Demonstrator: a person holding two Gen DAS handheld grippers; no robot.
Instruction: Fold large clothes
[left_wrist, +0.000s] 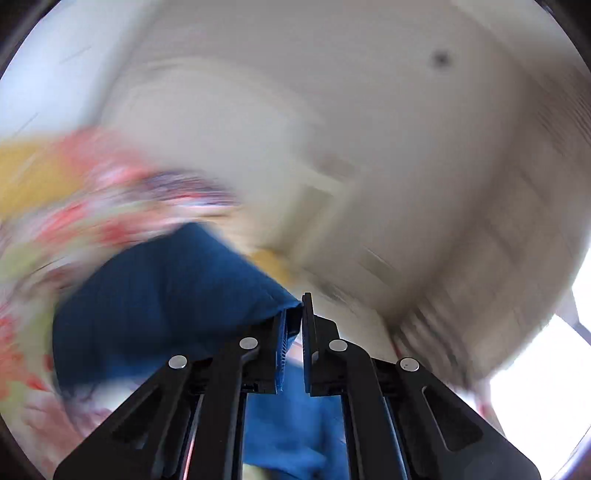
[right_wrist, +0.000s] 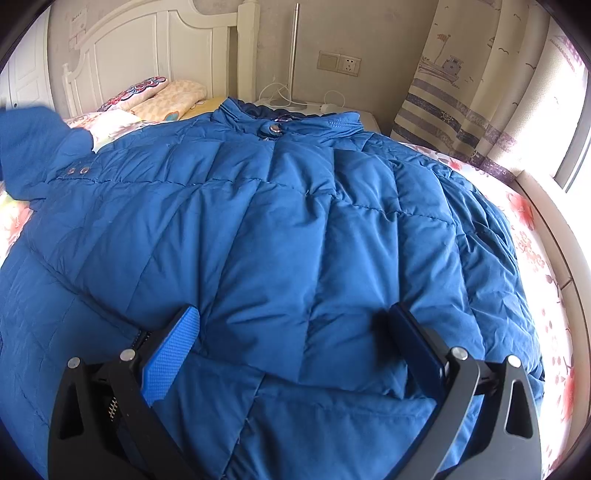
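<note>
A large blue quilted jacket (right_wrist: 280, 229) lies spread face-up on the bed, collar at the far end. My right gripper (right_wrist: 293, 317) is open, its blue-padded fingers (right_wrist: 173, 350) wide apart just above the jacket's lower front, holding nothing. My left gripper (left_wrist: 295, 321) is shut on a piece of the blue jacket (left_wrist: 177, 295), lifted in the air; that view is heavily blurred. In the right wrist view a raised blue sleeve (right_wrist: 29, 140) shows at the far left.
The bed has a floral sheet (right_wrist: 532, 236) and pillows (right_wrist: 173, 98) by a white headboard (right_wrist: 147, 48). A nightstand with cables (right_wrist: 295, 103) stands behind the collar. A striped curtain (right_wrist: 461, 85) and bright window are on the right.
</note>
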